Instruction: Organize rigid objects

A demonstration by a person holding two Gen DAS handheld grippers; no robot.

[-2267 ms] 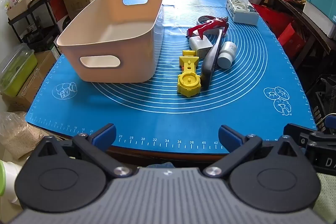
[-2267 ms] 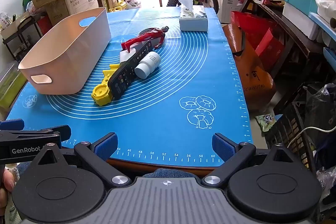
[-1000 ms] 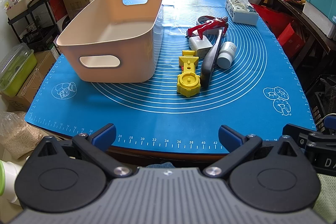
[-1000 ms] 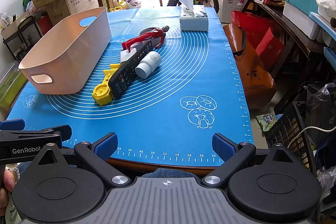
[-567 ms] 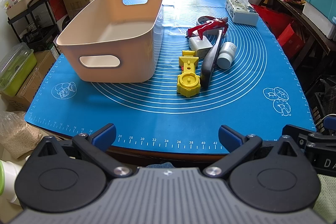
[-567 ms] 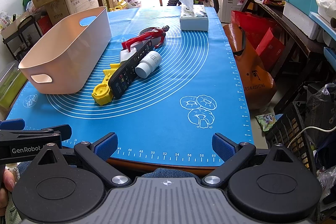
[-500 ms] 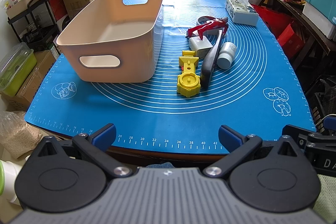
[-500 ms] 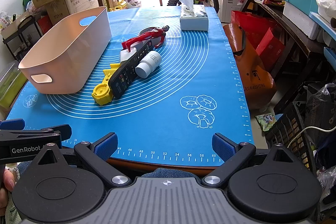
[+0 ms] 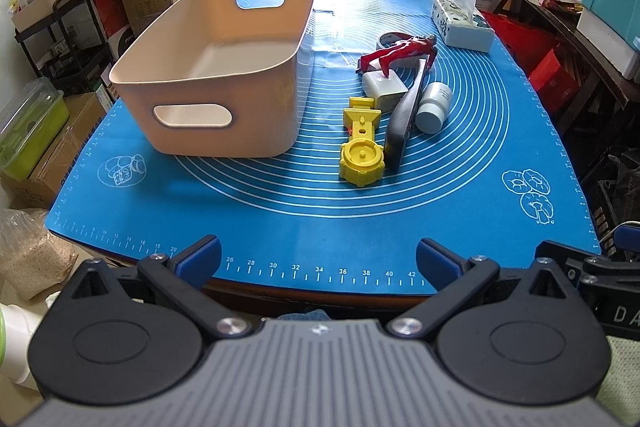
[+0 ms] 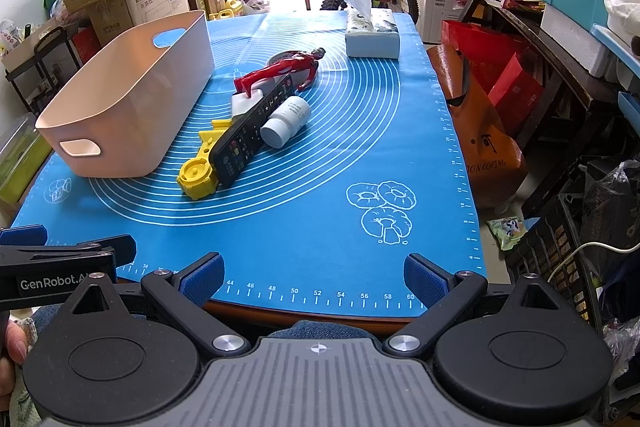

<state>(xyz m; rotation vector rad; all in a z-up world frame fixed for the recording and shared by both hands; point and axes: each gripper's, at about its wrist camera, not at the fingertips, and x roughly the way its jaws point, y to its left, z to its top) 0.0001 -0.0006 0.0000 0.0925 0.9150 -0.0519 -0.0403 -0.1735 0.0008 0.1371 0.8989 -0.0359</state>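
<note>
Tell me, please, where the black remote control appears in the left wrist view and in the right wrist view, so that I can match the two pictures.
Left wrist view: the black remote control is right of centre, seen edge-on, between the yellow toy and the white bottle.
Right wrist view: the remote is left of centre, buttons showing, leaning on the yellow toy.
Shared landmark: the beige basket, left of the remote in both.

My left hand-held gripper [image 9: 318, 254] and right hand-held gripper [image 10: 314, 274]: black linkages, silver screws, blue pads, ribbed grey housing, white "GenRobot" lettering.
</note>
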